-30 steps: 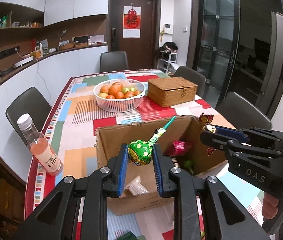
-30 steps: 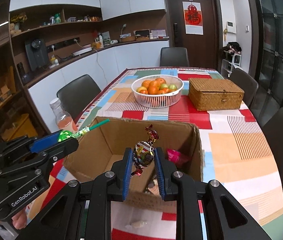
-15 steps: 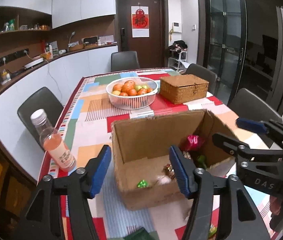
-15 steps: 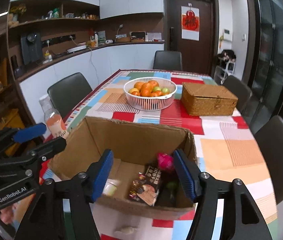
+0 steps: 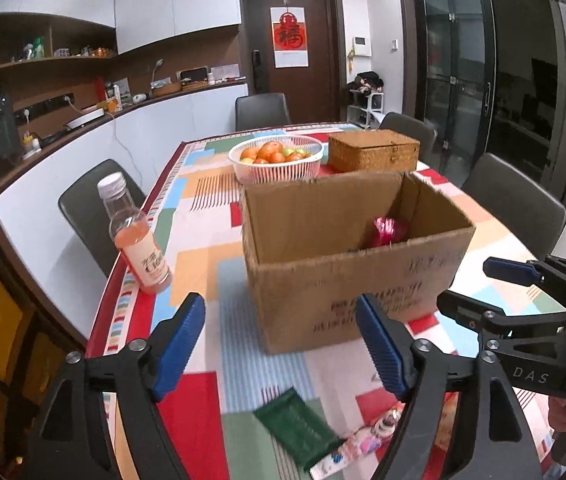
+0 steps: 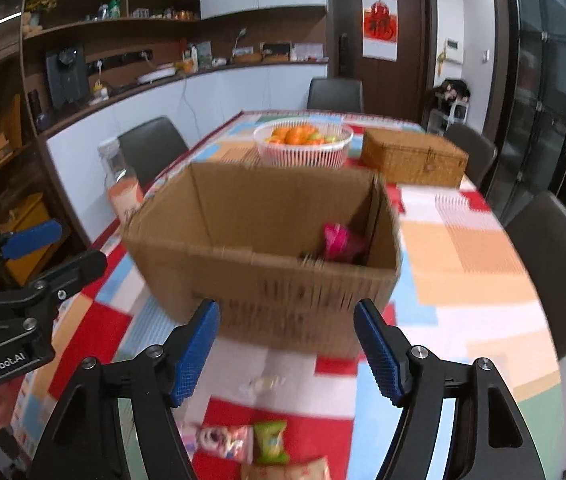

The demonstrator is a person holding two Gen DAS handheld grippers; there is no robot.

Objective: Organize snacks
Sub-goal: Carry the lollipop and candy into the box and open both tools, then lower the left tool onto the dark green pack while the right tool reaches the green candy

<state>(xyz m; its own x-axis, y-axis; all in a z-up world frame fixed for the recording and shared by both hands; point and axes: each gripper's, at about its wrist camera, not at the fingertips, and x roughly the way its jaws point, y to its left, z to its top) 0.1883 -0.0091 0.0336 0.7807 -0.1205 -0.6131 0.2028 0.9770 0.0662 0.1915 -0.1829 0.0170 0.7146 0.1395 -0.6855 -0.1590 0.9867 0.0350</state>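
An open cardboard box (image 5: 347,268) stands on the patterned tablecloth, also in the right wrist view (image 6: 267,248). A pink wrapped snack (image 5: 387,230) shows inside it (image 6: 339,240). My left gripper (image 5: 281,344) is open and empty, low in front of the box. My right gripper (image 6: 287,350) is open and empty, beside it to the right (image 5: 499,292). Loose snacks lie on the cloth near me: a dark green packet (image 5: 297,426), a pink-white packet (image 6: 223,438), a green packet (image 6: 270,442) and a small clear-wrapped candy (image 6: 263,382).
A bottle of pink drink (image 5: 135,236) stands left of the box near the table edge. Behind the box are a white basket of fruit (image 5: 277,158) and a wicker box (image 5: 373,150). Dark chairs (image 5: 517,204) surround the table.
Both grippers held wrapped sweets over the box a second ago, opened and dropped them in. Both have since pulled back and down toward the near side of the table.
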